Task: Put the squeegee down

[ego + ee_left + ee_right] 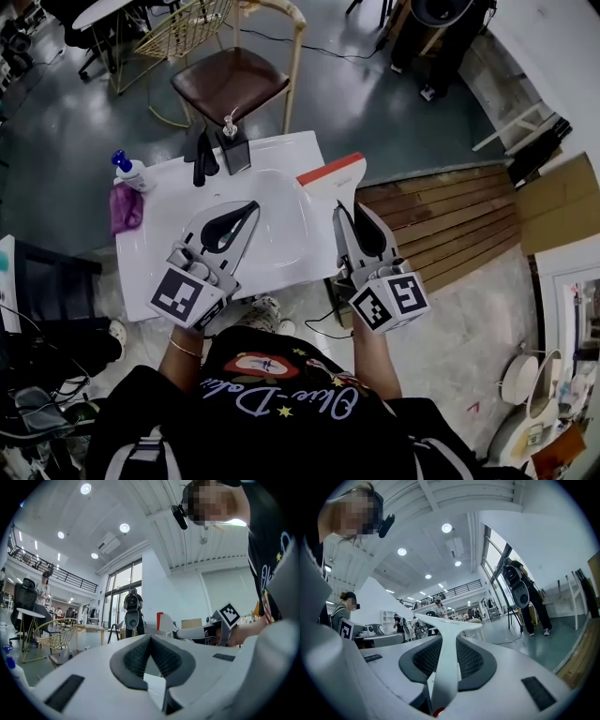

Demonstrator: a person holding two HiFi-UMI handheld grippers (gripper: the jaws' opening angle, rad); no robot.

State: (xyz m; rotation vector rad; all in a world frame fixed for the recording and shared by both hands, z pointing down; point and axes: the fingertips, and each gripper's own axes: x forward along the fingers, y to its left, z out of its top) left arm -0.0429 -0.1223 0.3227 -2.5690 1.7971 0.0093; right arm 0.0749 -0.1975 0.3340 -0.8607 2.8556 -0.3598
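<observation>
One squeegee (330,175) sits pinched by its handle in my right gripper (354,212), long axis running away from me along the jaws. Its blade is over the white table (164,225), at the right edge (my left gripper (250,207), pressed together and empty, hovers mid-table).

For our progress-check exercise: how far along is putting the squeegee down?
Done: nothing yet. In hand: the right tool grips the squeegee by its handle, blade at the white table's right edge. Left: set it down and release. The left tool is shut, empty.
</observation>
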